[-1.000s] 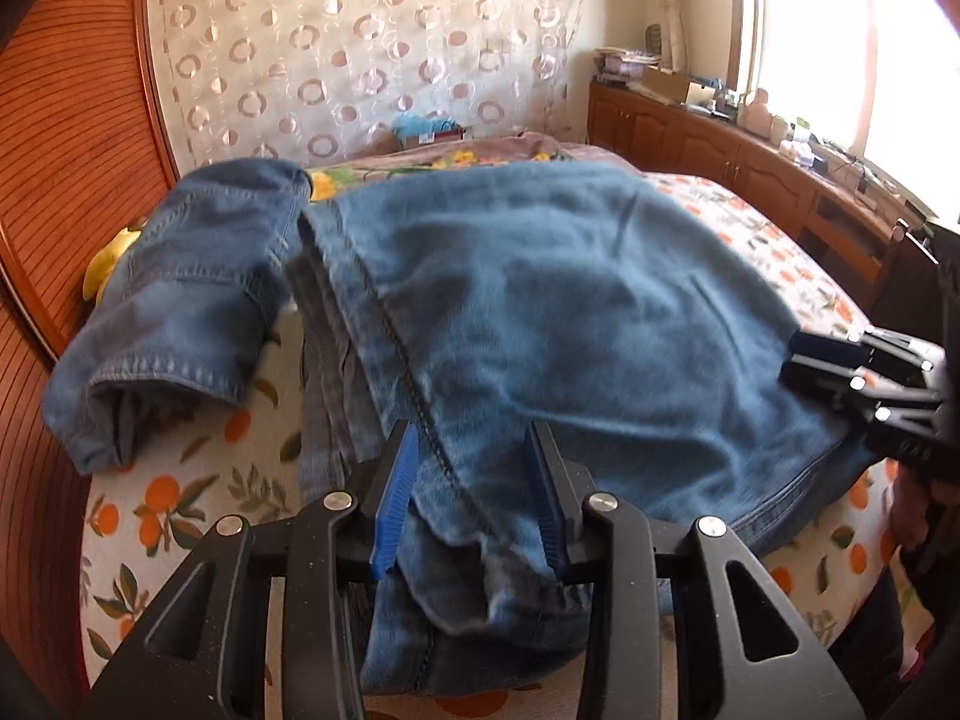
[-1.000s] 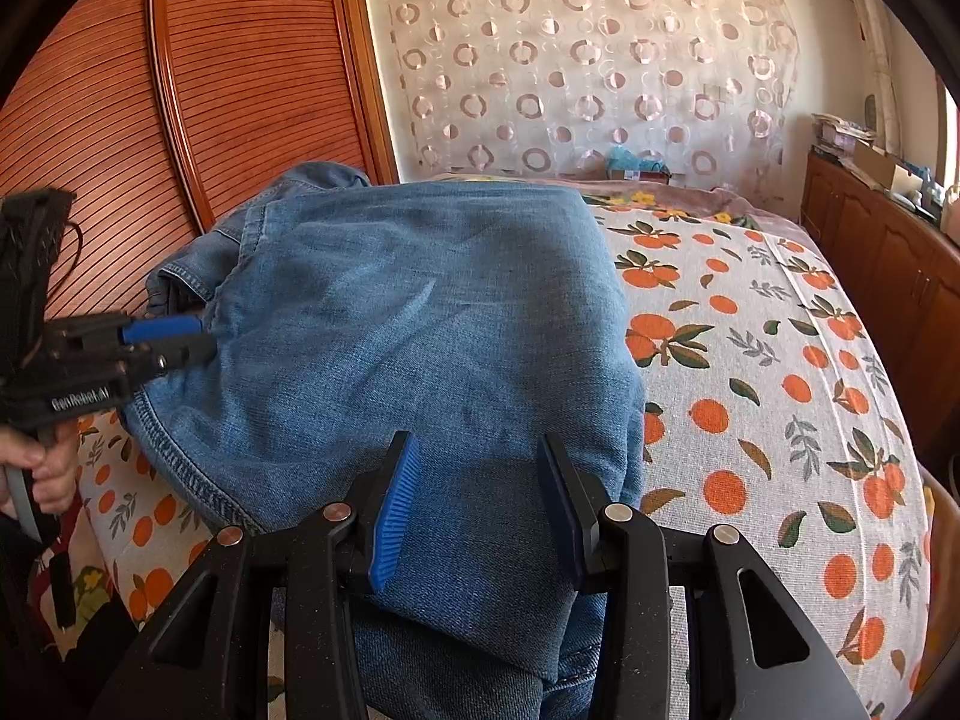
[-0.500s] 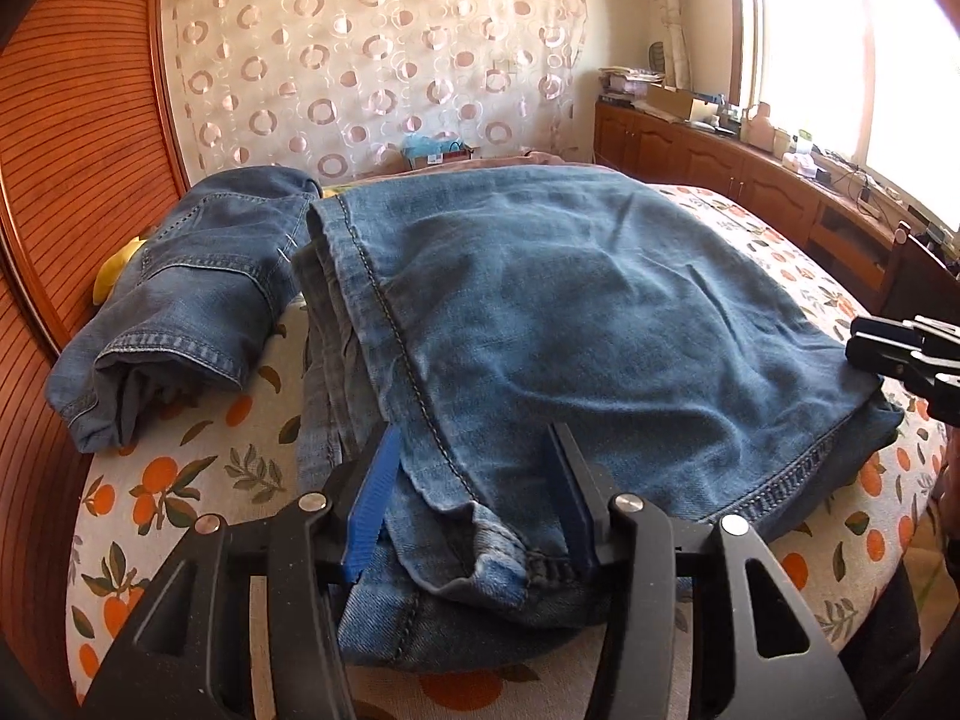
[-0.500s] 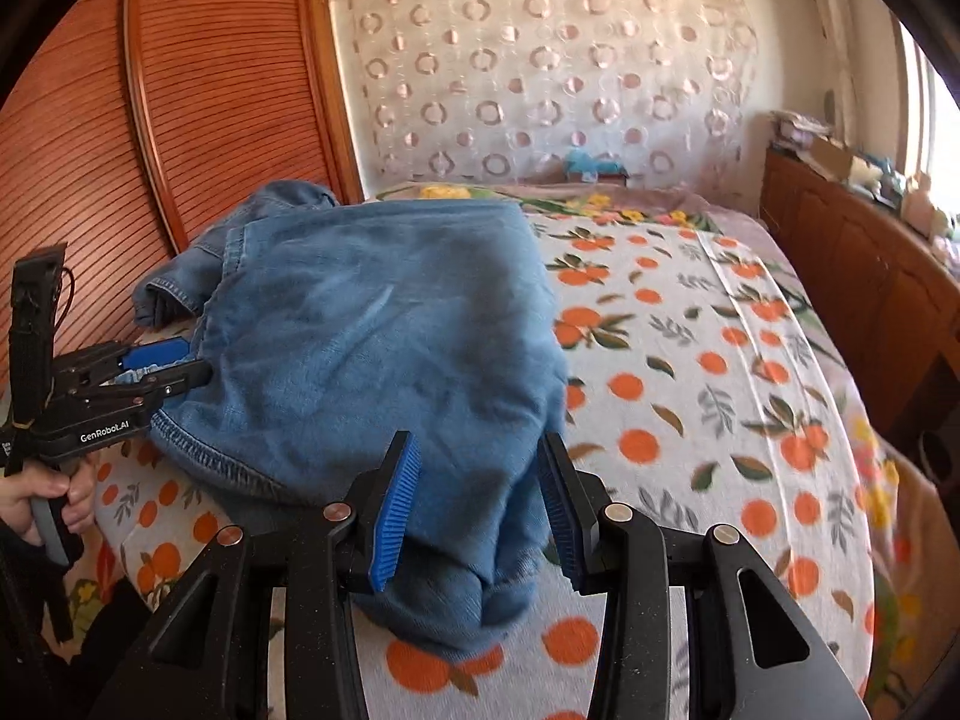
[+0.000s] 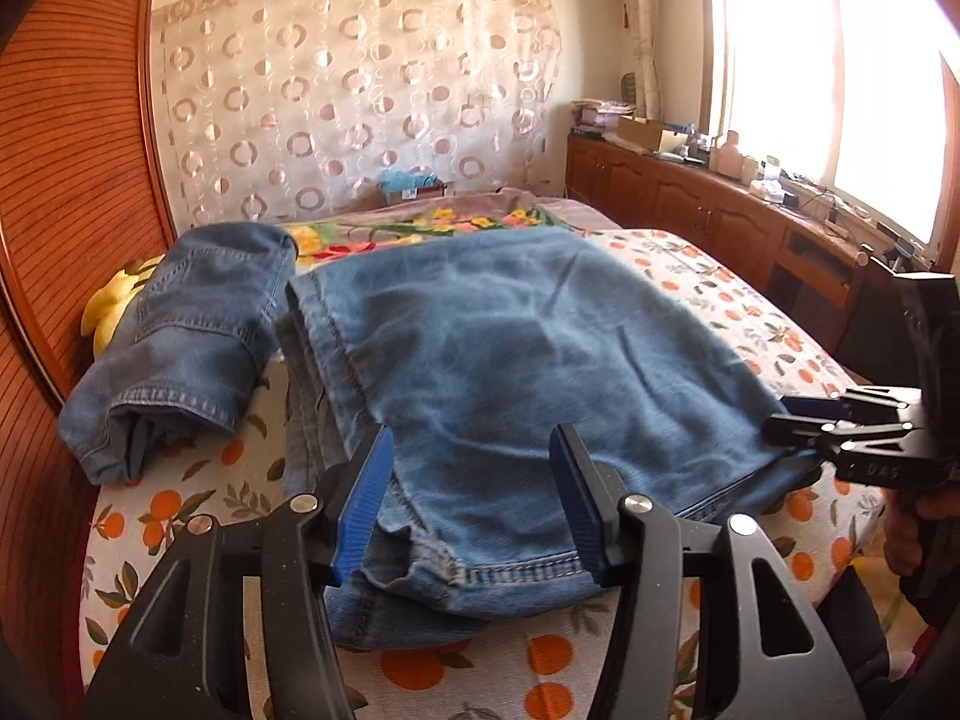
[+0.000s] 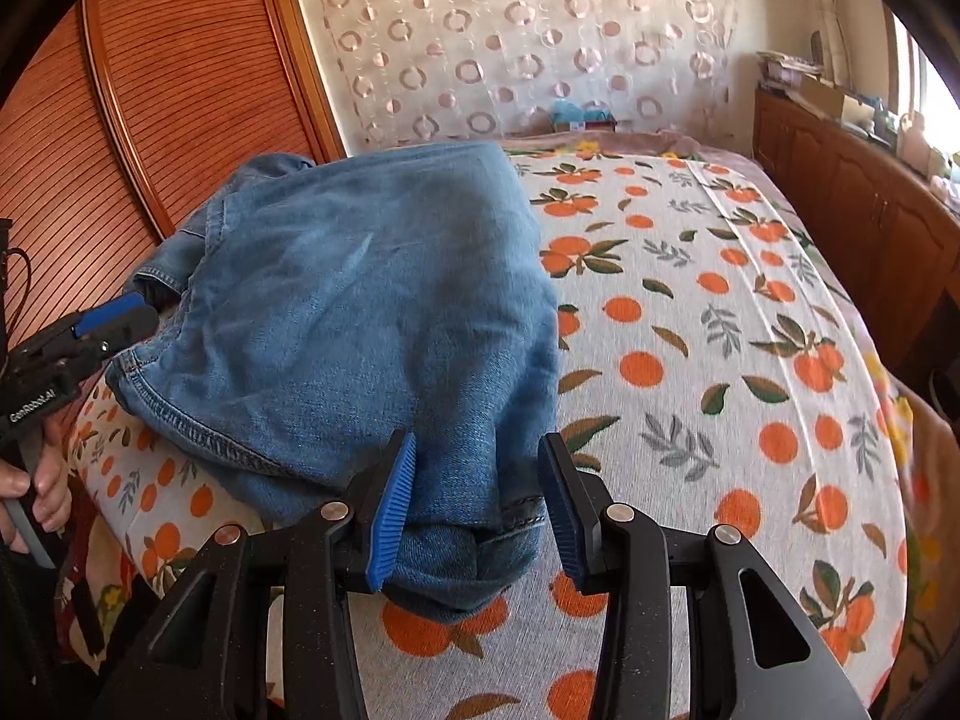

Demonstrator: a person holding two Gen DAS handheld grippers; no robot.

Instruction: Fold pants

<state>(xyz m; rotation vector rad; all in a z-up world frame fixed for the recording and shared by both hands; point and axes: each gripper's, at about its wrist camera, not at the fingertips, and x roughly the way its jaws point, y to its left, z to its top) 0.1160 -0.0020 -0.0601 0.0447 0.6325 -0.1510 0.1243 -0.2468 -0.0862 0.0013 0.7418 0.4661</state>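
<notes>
Your folded blue jeans (image 5: 528,360) lie on the orange-print bedspread (image 5: 180,498) at the near edge of the bed, their hemmed corner toward you. Your left gripper (image 5: 474,498) hangs over that corner, its jaws opening; the denim hem sits between the blue pads (image 5: 363,498) but neither pad presses on it. Left of the jeans, a second folded pair of jeans (image 5: 186,336) rests near the slatted wooden panel (image 5: 66,192), with a yellow object (image 5: 114,306) partly hidden behind it. Only this left wrist view shows the bright window (image 5: 840,72) and the cluttered top of the wooden cabinets (image 5: 690,210), including an open cardboard box (image 5: 648,133) whose contents cannot be made out; your right gripper (image 5: 786,414) appears at the far right, touching the jeans' right edge.

From the right wrist view (image 6: 336,312), your right gripper (image 6: 474,510) straddles the jeans' near corner, jaws partly apart, the fabric bunched between the pads, touching the left one and not clamped. Only here does the wide bare stretch of bedspread (image 6: 720,360) to the right show, and your hand (image 6: 36,492) gripping the left gripper's handle at the left edge (image 6: 129,315)
</notes>
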